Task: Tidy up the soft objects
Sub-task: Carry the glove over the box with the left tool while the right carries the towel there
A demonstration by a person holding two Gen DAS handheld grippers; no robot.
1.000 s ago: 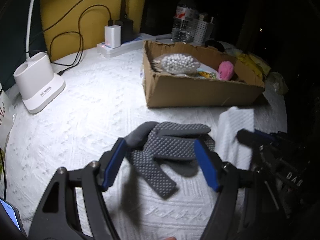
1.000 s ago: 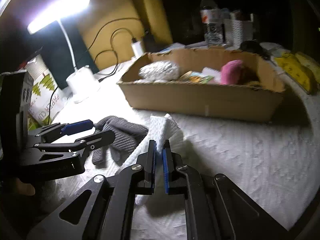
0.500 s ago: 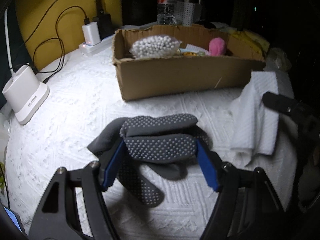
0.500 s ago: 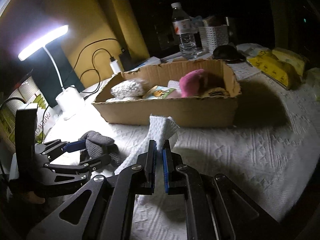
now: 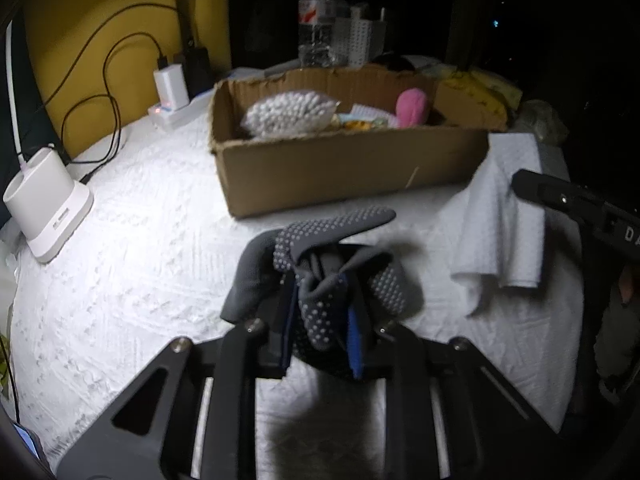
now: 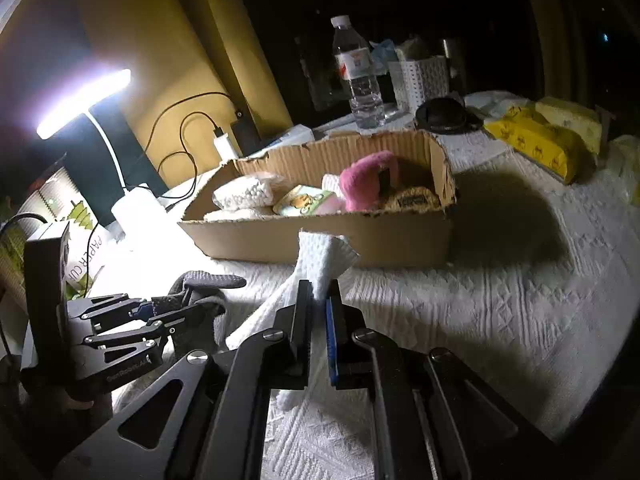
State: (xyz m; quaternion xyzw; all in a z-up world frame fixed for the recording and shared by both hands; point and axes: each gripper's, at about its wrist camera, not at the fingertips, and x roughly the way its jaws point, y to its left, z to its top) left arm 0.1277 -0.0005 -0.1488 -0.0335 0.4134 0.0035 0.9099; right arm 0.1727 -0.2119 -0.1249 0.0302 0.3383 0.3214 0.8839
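A pair of grey dotted gloves lies bunched on the white bedspread in front of the cardboard box. My left gripper has its jaws closing, and the blue pads pinch the glove fabric between them. From the right wrist view, the left gripper and the gloves sit at the lower left. My right gripper is shut on a white cloth, which drapes down to the bedspread. The cloth hangs from the right gripper at the right.
The box holds a bag of white beads, a pink plush and small packets. A lamp base and a power strip stand at the left. Behind the box are a water bottle, a white basket and yellow packs.
The left jaws have come together on the gloves and bunched them up. Both grippers have shifted nearer the box. The right gripper still grips the white cloth.
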